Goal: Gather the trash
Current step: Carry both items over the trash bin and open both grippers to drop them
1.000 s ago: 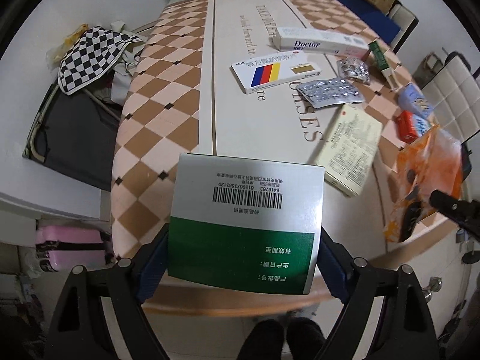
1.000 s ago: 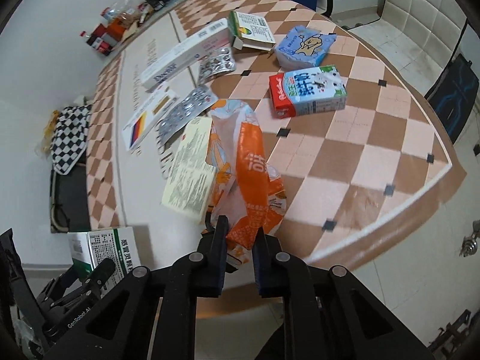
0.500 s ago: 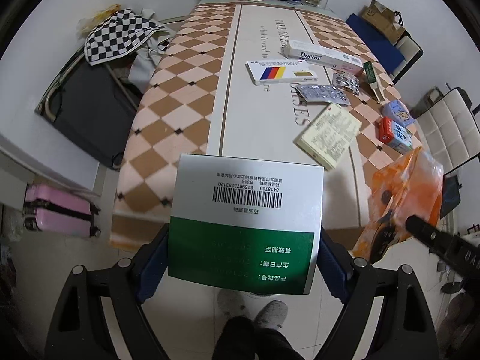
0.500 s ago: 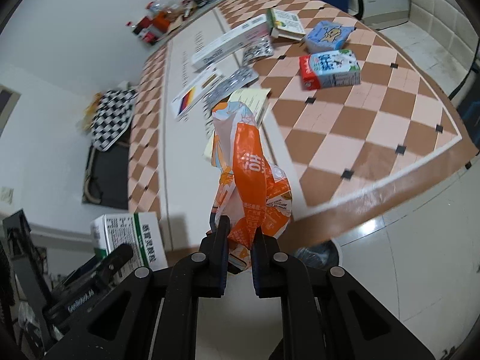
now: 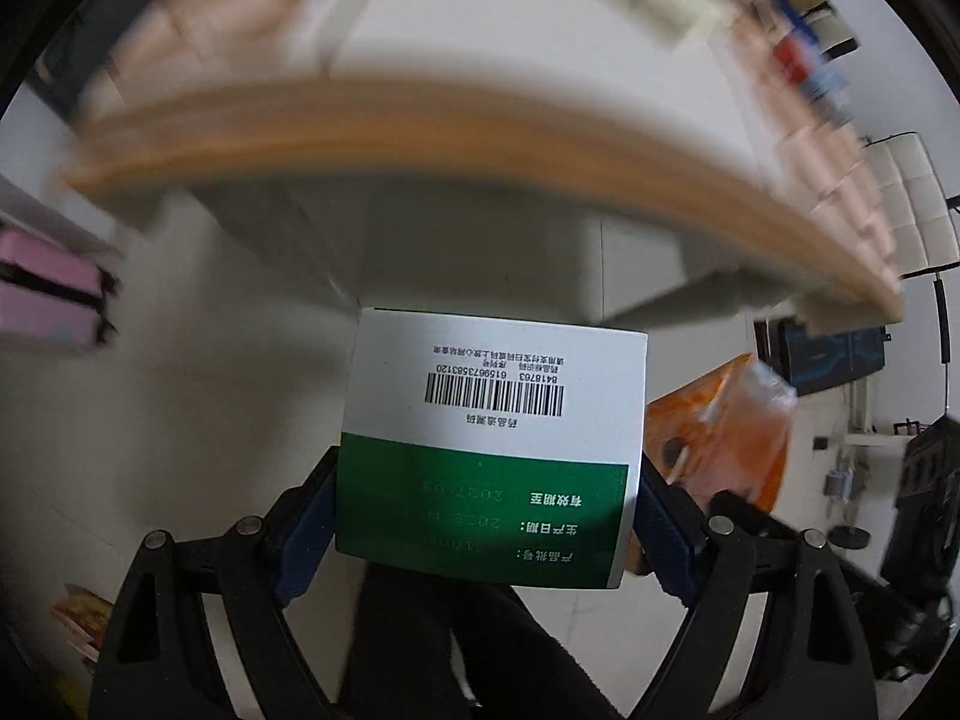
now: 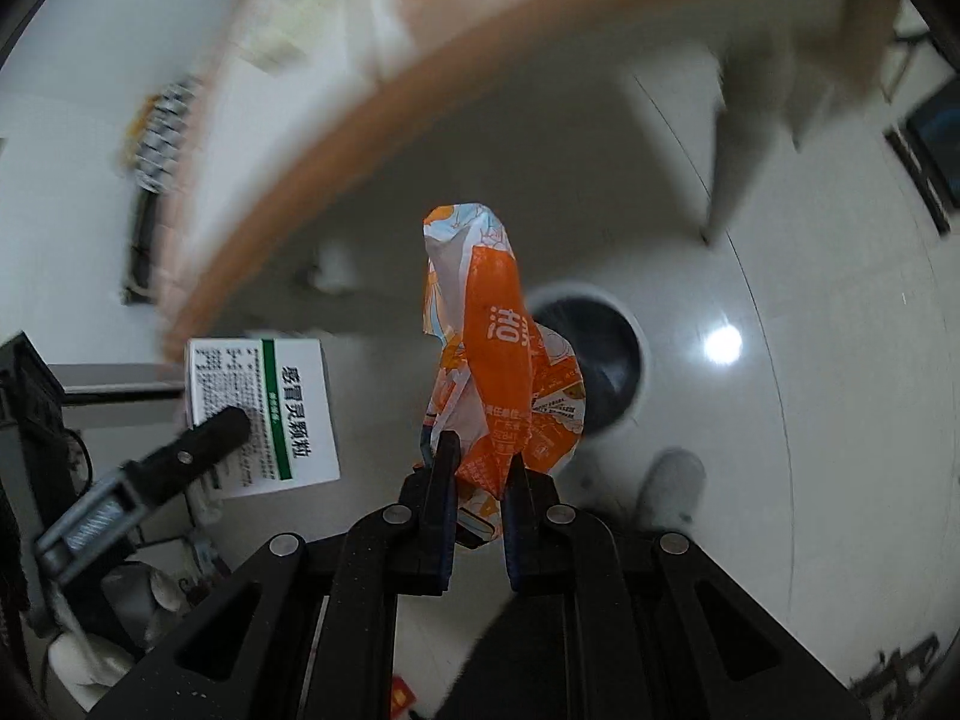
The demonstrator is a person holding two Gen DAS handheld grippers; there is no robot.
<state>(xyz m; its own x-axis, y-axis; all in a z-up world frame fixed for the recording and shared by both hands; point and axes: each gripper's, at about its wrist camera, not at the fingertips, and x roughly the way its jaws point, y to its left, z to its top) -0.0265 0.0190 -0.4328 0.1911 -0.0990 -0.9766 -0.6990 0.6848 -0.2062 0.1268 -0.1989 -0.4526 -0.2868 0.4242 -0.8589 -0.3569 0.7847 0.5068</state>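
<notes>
My left gripper (image 5: 486, 516) is shut on a white and green medicine box (image 5: 492, 444) with a barcode, held off the table above the floor. The box also shows in the right wrist view (image 6: 264, 414), at the left. My right gripper (image 6: 480, 462) is shut on an orange and white crumpled snack wrapper (image 6: 498, 360), which hangs in front of a round black trash bin (image 6: 600, 372) on the floor. The wrapper also shows in the left wrist view (image 5: 720, 438), to the right of the box.
The table's wooden edge (image 5: 420, 114) curves overhead, blurred by motion, and also shows in the right wrist view (image 6: 336, 180). A pink suitcase (image 5: 48, 294) stands at the left. A white shoe (image 6: 672, 486) is by the bin. White chairs (image 5: 912, 204) stand at the right.
Both grippers have dropped from above the table to below its edge, carrying the box and the wrapper. The trash bin has come into view behind the wrapper.
</notes>
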